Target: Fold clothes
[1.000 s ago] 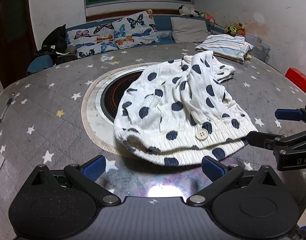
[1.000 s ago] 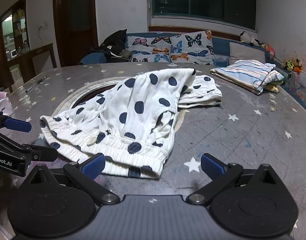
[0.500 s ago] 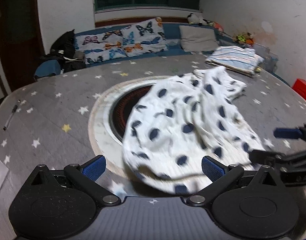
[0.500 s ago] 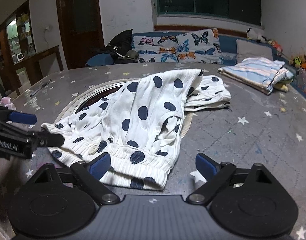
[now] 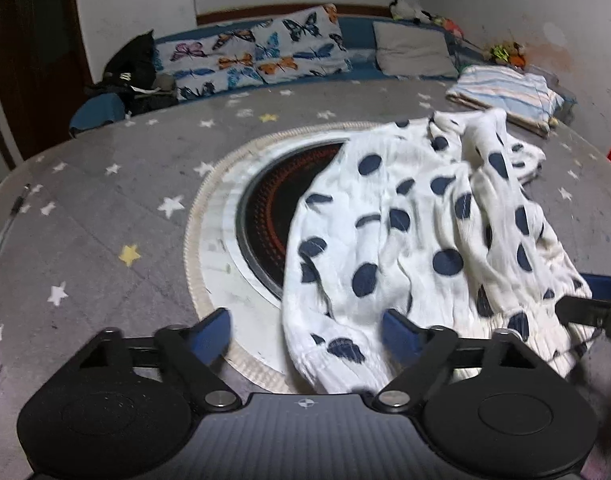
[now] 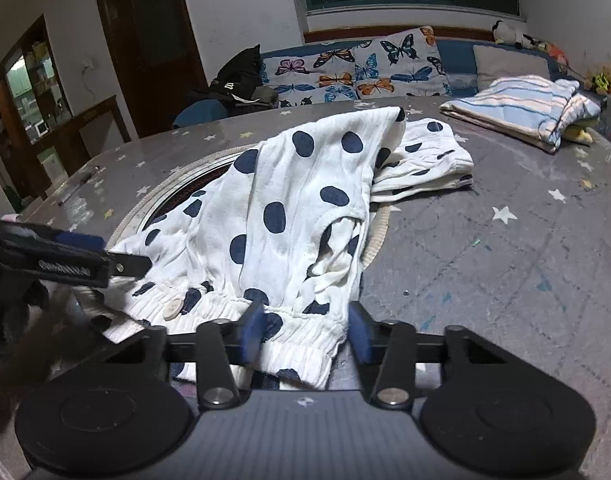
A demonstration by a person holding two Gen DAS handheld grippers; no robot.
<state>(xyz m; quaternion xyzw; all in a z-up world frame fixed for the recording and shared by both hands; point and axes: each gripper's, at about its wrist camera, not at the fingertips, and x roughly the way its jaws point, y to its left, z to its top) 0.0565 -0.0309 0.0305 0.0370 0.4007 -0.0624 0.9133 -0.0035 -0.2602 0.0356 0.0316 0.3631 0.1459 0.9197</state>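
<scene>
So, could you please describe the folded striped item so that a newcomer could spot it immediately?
Start from the grey star-patterned table with the round burner in its middle. At its far right edge, past the polka-dot garment, lies the folded striped cloth. It is the only neatly folded piece, with pale blue and white stripes instead of dark dots.

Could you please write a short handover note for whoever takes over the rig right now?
Left tool: open, empty, its right pad by the waistband's left end.
Right tool: open, straddling the right end of the waistband; not clamped.
Polka-dot garment: crumpled over the round inset in the star-print table; waistband nearest the tools, button up.
Striped clothes: folded at the far right edge.
Done: nothing folded on the dotted piece.
Left: probably grip both waistband ends, spread flat, fold.
</scene>
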